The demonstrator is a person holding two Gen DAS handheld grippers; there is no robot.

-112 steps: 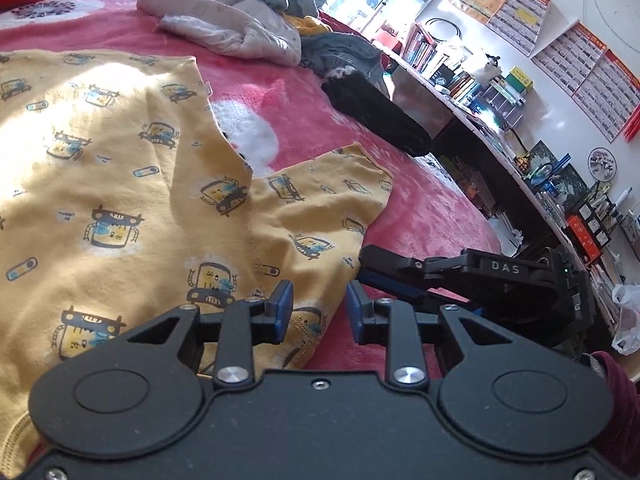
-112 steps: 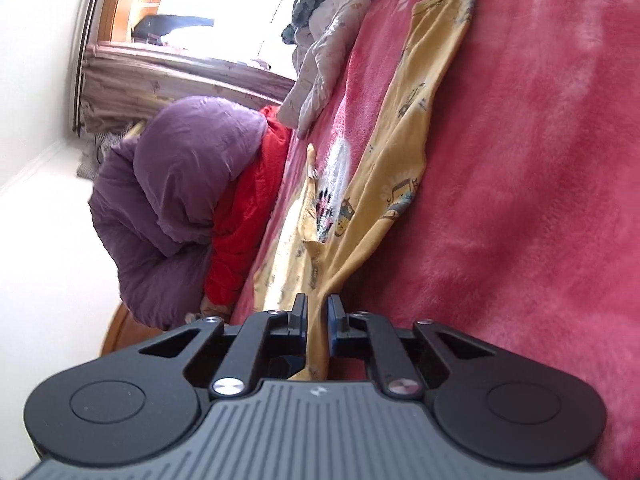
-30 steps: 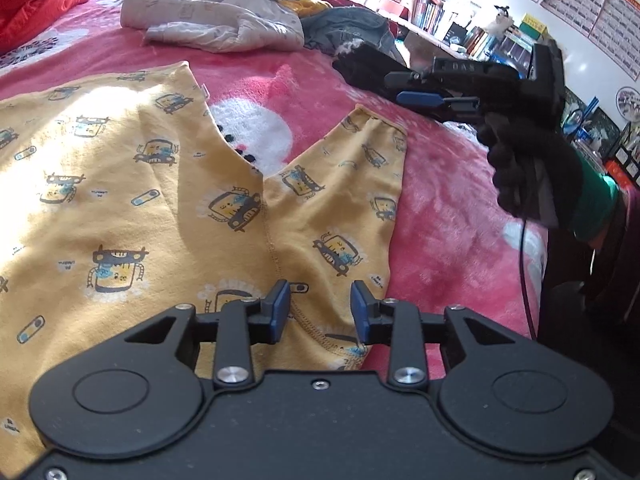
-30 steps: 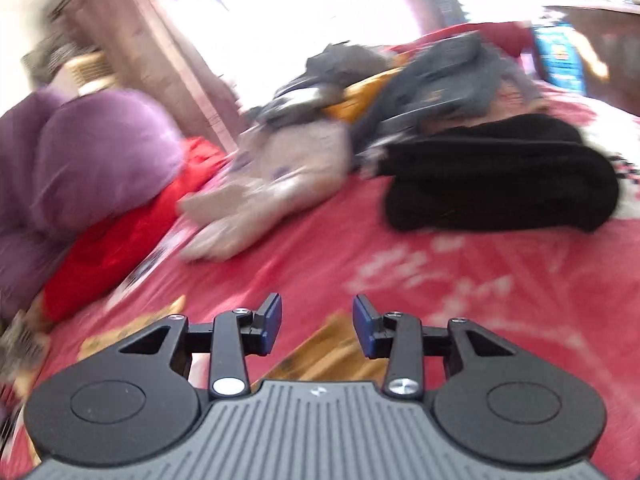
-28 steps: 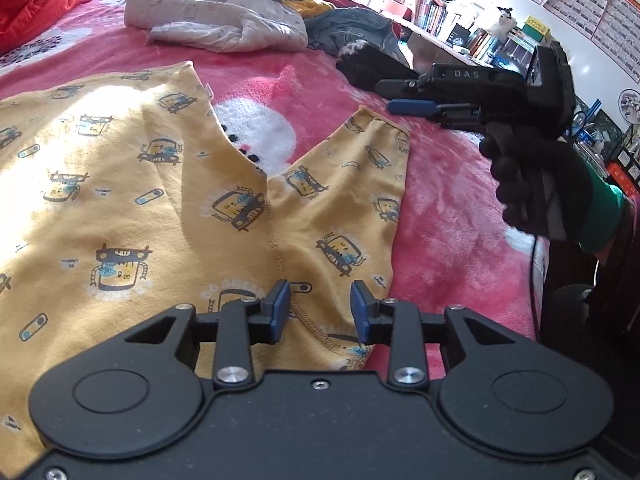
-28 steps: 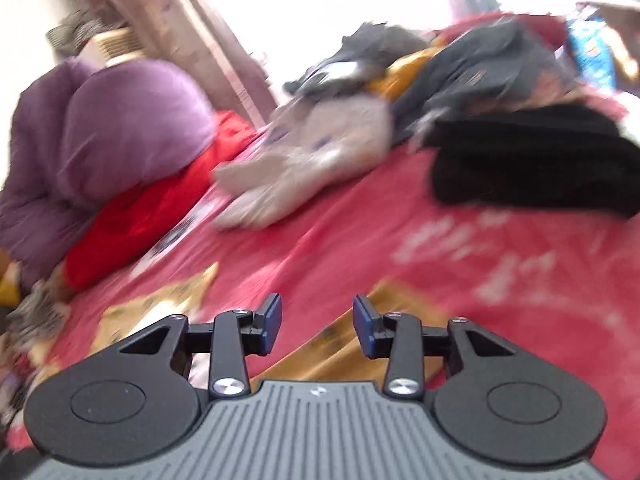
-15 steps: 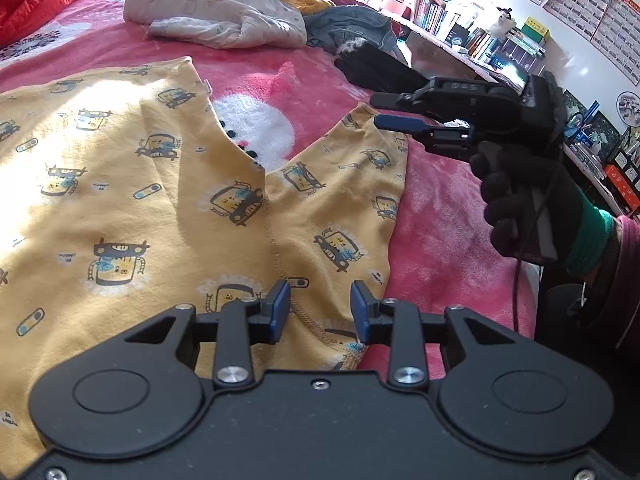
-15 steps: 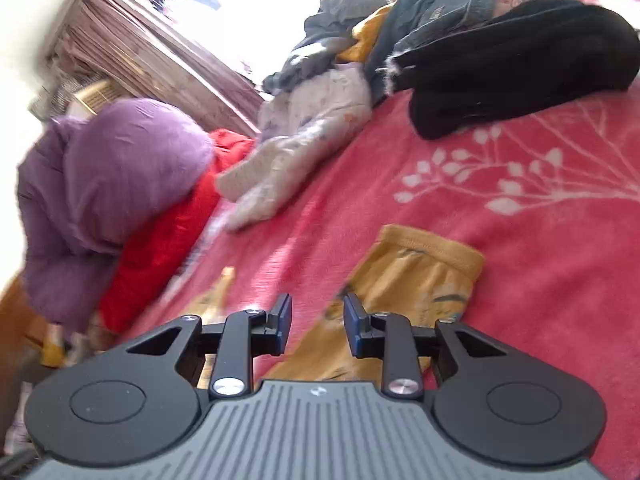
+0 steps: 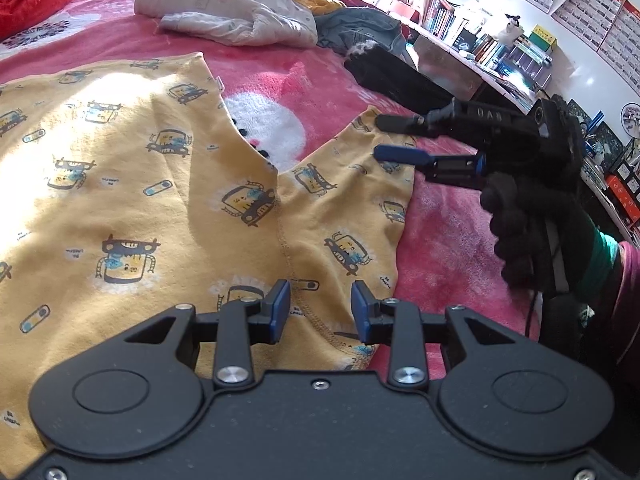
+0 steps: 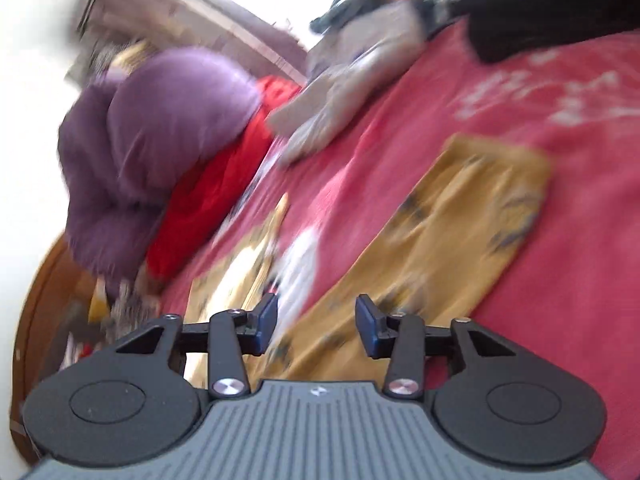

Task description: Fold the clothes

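Right claw [image 9: 396, 139] has released the yellow shirt [image 9: 132, 184], seemingly hovering over its sleeve.

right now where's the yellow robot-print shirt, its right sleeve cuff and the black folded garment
yellow robot-print shirt [image 9: 132, 200], left wrist view, on the flat body panel
sleeve cuff [image 10: 516, 168], right wrist view, blurred, on the sleeve's end hem
black folded garment [image 9: 396, 80], left wrist view, on its top surface behind the sleeve
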